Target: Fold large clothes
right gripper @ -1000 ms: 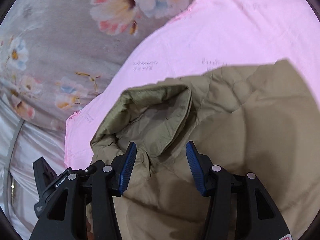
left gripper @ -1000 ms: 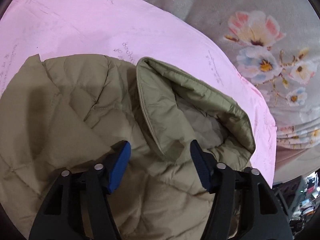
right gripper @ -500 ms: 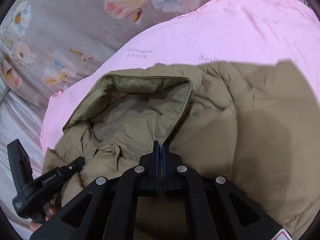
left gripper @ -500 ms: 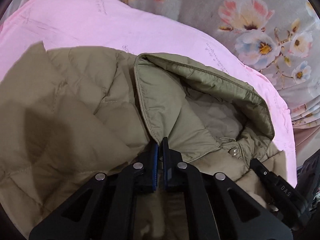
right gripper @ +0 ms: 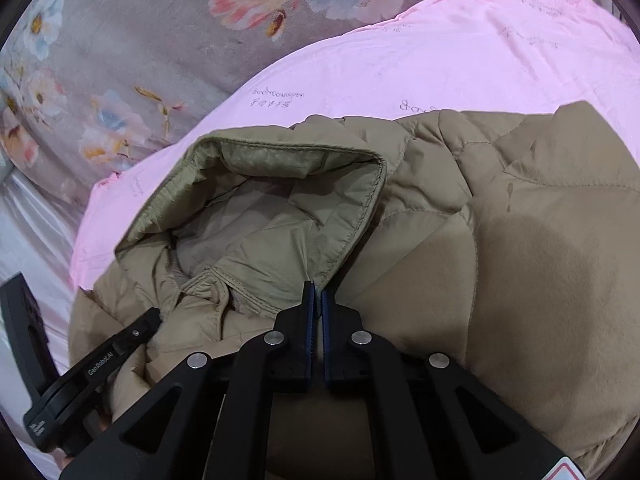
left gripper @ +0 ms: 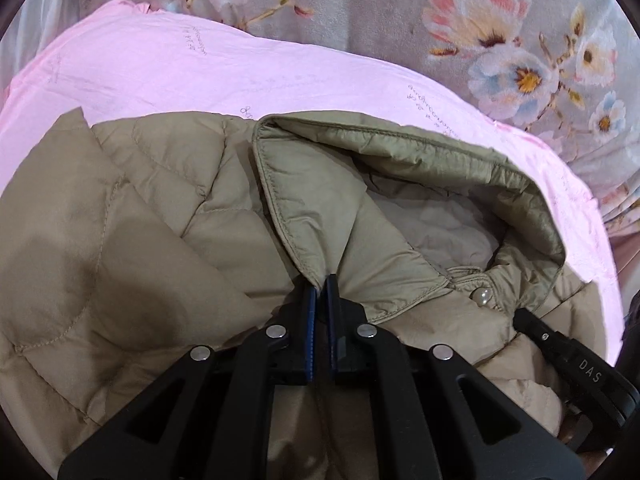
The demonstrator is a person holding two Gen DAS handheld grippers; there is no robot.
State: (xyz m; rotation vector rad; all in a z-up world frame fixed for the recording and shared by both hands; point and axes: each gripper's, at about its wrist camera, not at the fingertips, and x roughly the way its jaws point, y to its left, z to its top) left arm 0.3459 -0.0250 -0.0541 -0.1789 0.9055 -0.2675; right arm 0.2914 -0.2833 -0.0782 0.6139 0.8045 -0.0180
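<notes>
An olive-tan quilted jacket [left gripper: 160, 240] lies spread on a pink sheet [left gripper: 200, 80], its hood [left gripper: 360, 184] lying open. My left gripper [left gripper: 320, 285] pinches the hood's front corner on one side. Its jaws are just starting to open, and the pads still press the fabric. In the right wrist view my right gripper [right gripper: 315, 292] is shut on the hood's [right gripper: 280, 208] opposite front corner, beside the jacket's body [right gripper: 520, 260]. Each view shows one of the other gripper's fingers [left gripper: 560, 344] [right gripper: 120, 348] resting low on the jacket.
The pink sheet [right gripper: 440, 60] lies over a grey floral blanket [left gripper: 400, 8] [right gripper: 140, 40] that runs along the far side. A pearl snap button [left gripper: 482, 295] shows at the jacket's neck. White fabric [right gripper: 36, 220] lies at the left edge of the right wrist view.
Both grippers went from wide open above the jacket to closed on the hood's two front corners. The left one slid toward the hood and rolled, and the right one rolled too.
</notes>
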